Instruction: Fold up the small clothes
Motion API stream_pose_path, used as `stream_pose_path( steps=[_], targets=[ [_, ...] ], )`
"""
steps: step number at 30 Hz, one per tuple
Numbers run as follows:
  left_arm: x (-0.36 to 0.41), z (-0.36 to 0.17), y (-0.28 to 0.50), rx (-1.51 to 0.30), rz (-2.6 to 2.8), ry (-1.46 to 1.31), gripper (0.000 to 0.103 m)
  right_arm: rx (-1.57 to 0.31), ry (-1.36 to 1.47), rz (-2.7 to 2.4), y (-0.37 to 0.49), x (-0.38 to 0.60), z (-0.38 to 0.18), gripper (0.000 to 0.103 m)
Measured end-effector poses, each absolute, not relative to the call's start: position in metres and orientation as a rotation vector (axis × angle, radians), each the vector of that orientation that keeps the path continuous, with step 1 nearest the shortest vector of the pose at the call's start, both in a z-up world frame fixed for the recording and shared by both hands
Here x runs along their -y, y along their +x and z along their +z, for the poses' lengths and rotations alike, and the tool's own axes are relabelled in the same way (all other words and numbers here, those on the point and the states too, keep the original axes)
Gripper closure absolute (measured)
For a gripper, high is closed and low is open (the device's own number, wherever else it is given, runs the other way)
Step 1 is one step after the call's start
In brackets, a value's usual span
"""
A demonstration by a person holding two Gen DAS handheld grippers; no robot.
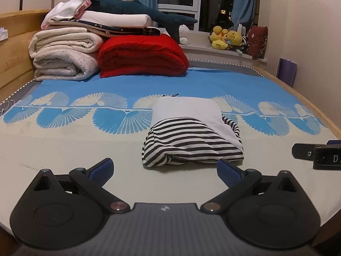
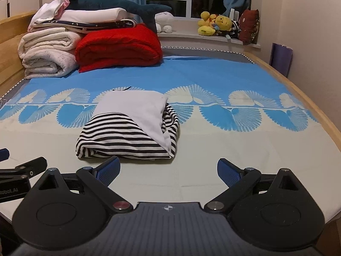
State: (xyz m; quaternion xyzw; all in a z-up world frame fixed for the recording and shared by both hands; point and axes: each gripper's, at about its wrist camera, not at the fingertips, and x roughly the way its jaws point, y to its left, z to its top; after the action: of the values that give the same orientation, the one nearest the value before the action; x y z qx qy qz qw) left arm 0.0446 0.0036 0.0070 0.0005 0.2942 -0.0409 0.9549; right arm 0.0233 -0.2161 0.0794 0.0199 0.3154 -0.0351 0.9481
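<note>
A small garment (image 1: 191, 132), striped black and white with a plain white panel over its far part, lies folded into a compact bundle on the bed. In the right wrist view the same garment (image 2: 130, 128) sits left of centre. My left gripper (image 1: 165, 169) stands open just short of the bundle's near edge, nothing between its blue pads. My right gripper (image 2: 168, 169) is open too, a little back and to the right of the bundle, and holds nothing. Part of the right gripper (image 1: 315, 154) shows at the left view's right edge.
The bed sheet (image 1: 85, 149) is cream near me and blue with a fan pattern farther off. Folded blankets, a red one (image 1: 142, 55) and pale ones (image 1: 64, 57), are stacked at the far left. Soft toys (image 1: 226, 37) sit on the windowsill. A wooden bed frame (image 1: 298, 98) runs along the right.
</note>
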Motion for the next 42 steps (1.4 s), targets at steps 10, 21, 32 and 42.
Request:
stream_pose_path(
  steps=[10, 21, 32, 42],
  targets=[
    [-0.004, 0.007, 0.044, -0.588, -0.075, 0.0, 0.0, -0.633, 0.049, -0.068, 0.021, 0.218, 0.078, 0.006],
    [-0.004, 0.006, 0.044, -0.594, -0.072, 0.002, 0.0, -0.622, 0.05, -0.062, 0.019, 0.219, 0.079, 0.006],
    [-0.004, 0.005, 0.046, -0.593, -0.075, 0.008, 0.0, -0.611, 0.0, -0.034, 0.016, 0.208, 0.079, 0.006],
    [-0.006, 0.006, 0.043, -0.571, -0.086, 0.003, 0.0, -0.611, 0.006, -0.032, 0.017, 0.209, 0.079, 0.006]
  ],
)
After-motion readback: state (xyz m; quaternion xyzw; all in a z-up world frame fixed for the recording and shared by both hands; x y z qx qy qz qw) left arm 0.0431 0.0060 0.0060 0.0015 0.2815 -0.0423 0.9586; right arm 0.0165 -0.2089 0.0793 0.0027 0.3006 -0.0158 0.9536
